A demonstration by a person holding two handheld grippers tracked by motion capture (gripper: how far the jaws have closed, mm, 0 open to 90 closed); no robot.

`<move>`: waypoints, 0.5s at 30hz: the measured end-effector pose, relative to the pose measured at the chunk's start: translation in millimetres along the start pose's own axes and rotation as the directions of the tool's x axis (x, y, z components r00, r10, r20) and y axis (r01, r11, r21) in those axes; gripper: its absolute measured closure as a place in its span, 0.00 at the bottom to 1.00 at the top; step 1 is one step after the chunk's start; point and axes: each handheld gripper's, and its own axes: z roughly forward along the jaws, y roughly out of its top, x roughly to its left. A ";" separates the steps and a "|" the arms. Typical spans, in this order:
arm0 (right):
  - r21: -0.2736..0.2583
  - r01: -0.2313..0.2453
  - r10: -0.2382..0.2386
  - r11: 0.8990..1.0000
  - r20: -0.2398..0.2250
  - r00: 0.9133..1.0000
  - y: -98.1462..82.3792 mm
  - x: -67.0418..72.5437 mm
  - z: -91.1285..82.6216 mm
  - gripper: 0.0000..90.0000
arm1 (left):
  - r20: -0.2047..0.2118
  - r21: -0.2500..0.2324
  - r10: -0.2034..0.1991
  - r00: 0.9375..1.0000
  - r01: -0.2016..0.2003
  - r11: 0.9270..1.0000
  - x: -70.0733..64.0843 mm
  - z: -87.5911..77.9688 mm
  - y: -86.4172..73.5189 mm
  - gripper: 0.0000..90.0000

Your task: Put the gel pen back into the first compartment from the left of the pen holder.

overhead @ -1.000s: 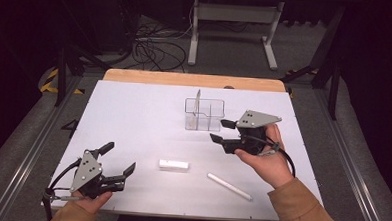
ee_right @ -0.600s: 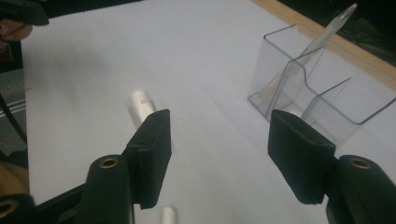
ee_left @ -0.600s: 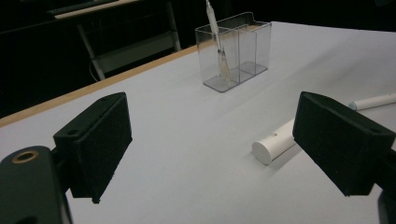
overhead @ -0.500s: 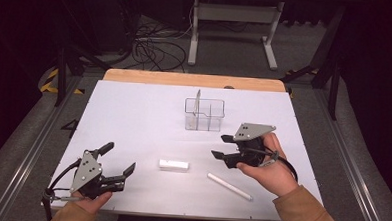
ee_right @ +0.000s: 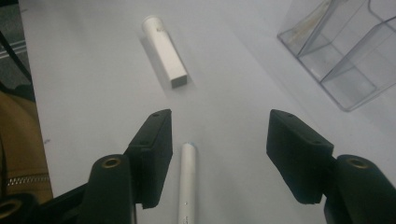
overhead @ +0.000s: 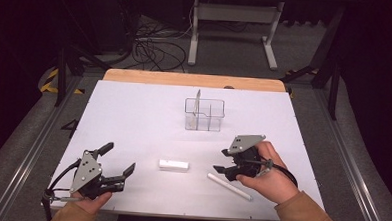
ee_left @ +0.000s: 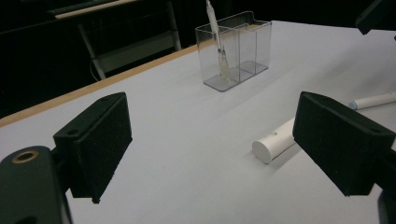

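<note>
High view overhead; tong views low, sharing clear organizer (overhead: 204, 114).

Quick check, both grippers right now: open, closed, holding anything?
Left gripper: open, holding nothing.
Right gripper: open, holding nothing, jaws above the white pen.

Right gripper (ee_right: 219, 158) jaws apart (nothing held), white pen (ee_right: 187, 186) between, clear organizer (ee_right: 345, 51) beyond

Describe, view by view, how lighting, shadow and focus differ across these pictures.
High view: white table sheet evenly lit, surroundings dark. Left gripper view: short white cylinder casts a soft shadow; near jaws blurred. Right gripper view: clear plastic organiser shows faint glare.
</note>
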 end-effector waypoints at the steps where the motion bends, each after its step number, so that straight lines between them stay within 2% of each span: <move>1: 0.011 0.009 -0.009 1.000 0.000 1.000 -1.0 0.8 0.9 0.47 | 0.000 0.000 0.000 1.000 0.000 1.000 -0.1 0.0 0.0 0.14; 7: 0.090 0.055 -0.054 0.994 -0.018 0.998 -5.1 7.3 6.7 0.49 | 0.000 0.001 -0.002 1.000 0.002 1.000 -0.1 -0.1 -0.1 0.14; 13: 0.156 0.071 -0.065 0.985 -0.038 0.997 -9.6 13.5 14.9 0.51 | -0.001 0.001 0.001 1.000 -0.001 1.000 -0.3 -0.3 0.0 0.14; 15: 0.190 0.074 -0.065 0.979 -0.051 0.997 -10.8 15.3 17.0 0.52 | -0.001 0.001 0.000 1.000 0.000 1.000 -0.2 -0.2 -0.1 0.14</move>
